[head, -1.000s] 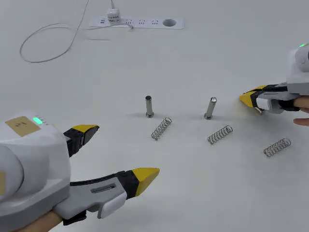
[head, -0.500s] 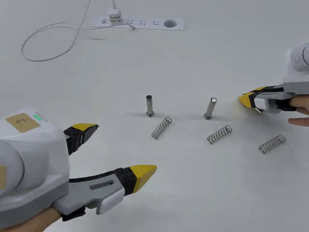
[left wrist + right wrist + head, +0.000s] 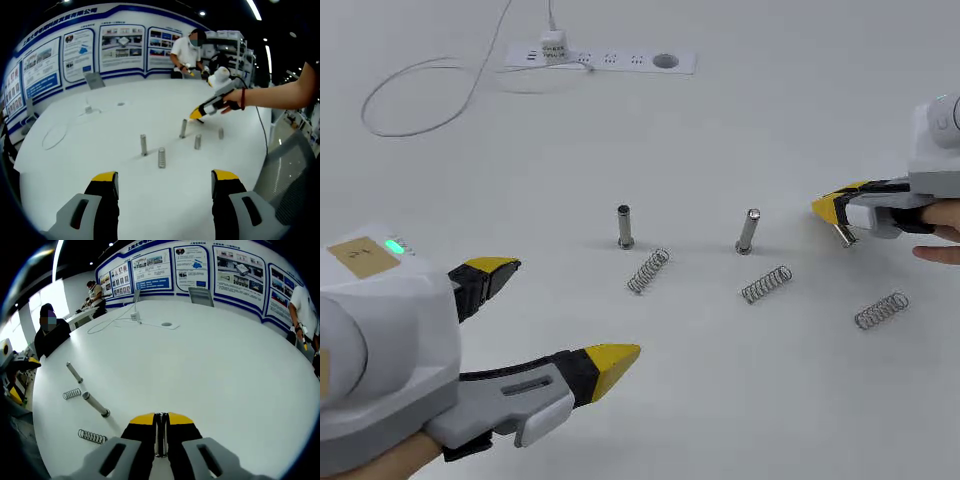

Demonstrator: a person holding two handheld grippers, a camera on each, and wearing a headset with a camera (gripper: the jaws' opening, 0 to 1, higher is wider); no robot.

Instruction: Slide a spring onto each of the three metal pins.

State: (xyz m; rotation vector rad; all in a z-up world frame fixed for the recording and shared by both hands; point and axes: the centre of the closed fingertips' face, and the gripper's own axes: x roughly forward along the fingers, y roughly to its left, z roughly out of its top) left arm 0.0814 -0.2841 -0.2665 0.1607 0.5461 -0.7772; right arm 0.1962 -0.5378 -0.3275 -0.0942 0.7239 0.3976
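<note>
While the left gripper (image 3: 548,318) hovers low over the white table (image 3: 720,420) with its yellow-tipped jaws wide apart and nothing between them, the right gripper (image 3: 832,207) has its jaws pressed together on a metal pin (image 3: 843,236). The pin's end sticks out below the tips. In the right gripper view this pin lies lengthwise in the narrow slot between the two jaws.

Ahead of the left jaws, on the open line between them, stand two more pins, both upright on the table. The nearer pin (image 3: 143,145) is slightly toward the left jaw's side, and the farther pin (image 3: 183,128) is beyond it, near the right gripper's tips.

Three springs lie flat on the table, apart from the pins. The first spring (image 3: 161,157) is straight ahead of the gap between the left jaws, just beside the nearer pin. The second spring (image 3: 198,142) and the third spring (image 3: 221,133) are farther out, toward the right jaw's side.

A power strip (image 3: 600,60) and a looped white cable (image 3: 415,95) lie well beyond both grippers.
</note>
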